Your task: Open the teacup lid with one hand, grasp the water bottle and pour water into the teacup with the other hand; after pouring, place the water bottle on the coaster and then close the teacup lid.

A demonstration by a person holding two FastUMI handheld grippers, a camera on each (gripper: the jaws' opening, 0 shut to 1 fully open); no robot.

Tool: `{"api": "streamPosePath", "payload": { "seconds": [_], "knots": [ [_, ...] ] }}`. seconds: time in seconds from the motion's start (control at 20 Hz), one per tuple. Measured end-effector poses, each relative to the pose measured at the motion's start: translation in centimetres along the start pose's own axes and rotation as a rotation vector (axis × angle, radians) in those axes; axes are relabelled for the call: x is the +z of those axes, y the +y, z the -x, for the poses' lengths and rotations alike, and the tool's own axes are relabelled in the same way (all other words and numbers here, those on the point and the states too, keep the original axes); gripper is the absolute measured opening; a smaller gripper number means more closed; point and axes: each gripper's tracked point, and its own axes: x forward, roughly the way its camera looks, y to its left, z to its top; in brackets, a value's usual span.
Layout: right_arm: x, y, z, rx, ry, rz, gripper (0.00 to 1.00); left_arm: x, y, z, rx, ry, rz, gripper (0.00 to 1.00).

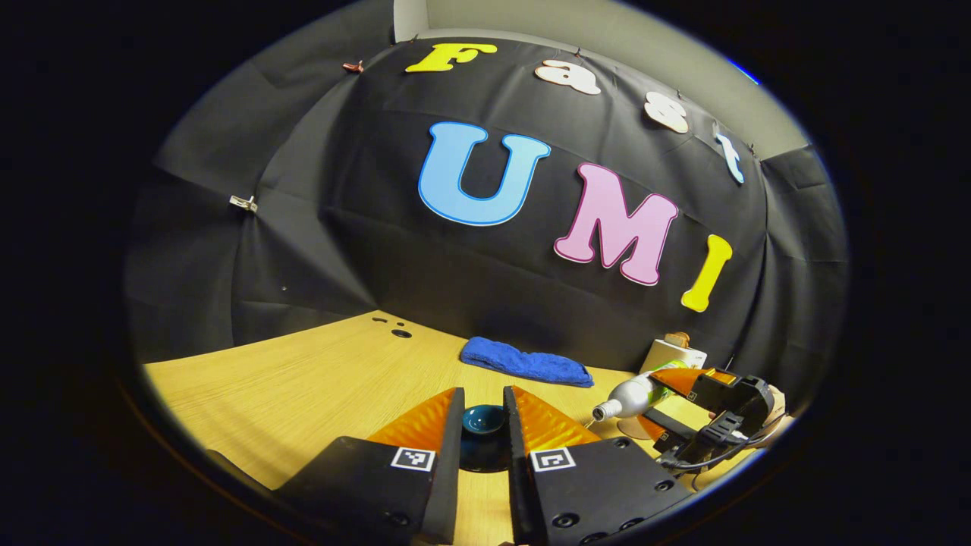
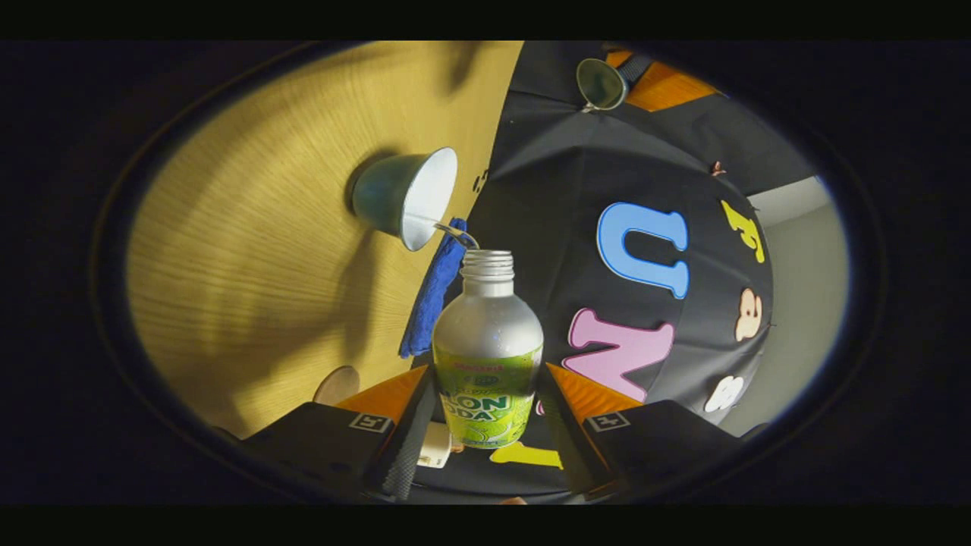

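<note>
Silver-bodied water bottle (image 2: 488,345) with a green label, cap off, sits clamped between the two fingers of the right gripper (image 2: 485,425), both pressing its label band. In the right gripper view it is tipped, mouth aimed at the teacup (image 2: 406,197), and a thin stream of water runs from the mouth to the cup's white inside. The teacup stands open on the wooden table (image 2: 265,250), its rim just beside the bottle mouth.

In the left gripper view the left gripper (image 1: 485,425) holds the dark blue teacup lid (image 1: 484,419) in a narrow gap, a finger close on each side; whether both actually press it cannot be told. The same lid shows far off in the right gripper view.

A round coaster (image 2: 337,384) lies on the table near the right gripper. A blue cloth (image 1: 525,362) lies folded at the table's far edge against the booth wall, behind the cup. A pale box (image 1: 674,353) stands far right by the wall. Small holes (image 1: 400,333) mark the far left tabletop. Broad bare wood lies to the left and near side.
</note>
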Motion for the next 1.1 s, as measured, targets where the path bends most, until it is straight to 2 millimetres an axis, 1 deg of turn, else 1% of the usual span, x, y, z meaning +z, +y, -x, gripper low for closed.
{"api": "streamPosePath", "payload": {
  "seconds": [0.55, 0.75, 1.1],
  "knots": [
    [-0.4, -1.7, -0.7, -0.041, -0.011, 0.108, 0.77, -0.1, 0.4, 0.0, 0.005, 0.002, 0.009, 0.31],
    [-0.7, -2.9, -1.3, -0.07, -0.016, 0.158, 0.77, -0.1, 0.4, -0.1, 0.005, 0.005, 0.013, 0.31],
    [-0.3, -4.7, -1.8, -0.138, -0.034, 0.251, 0.77, 0.0, 0.5, -0.1, 0.008, 0.003, 0.019, 0.31]
  ]
}}
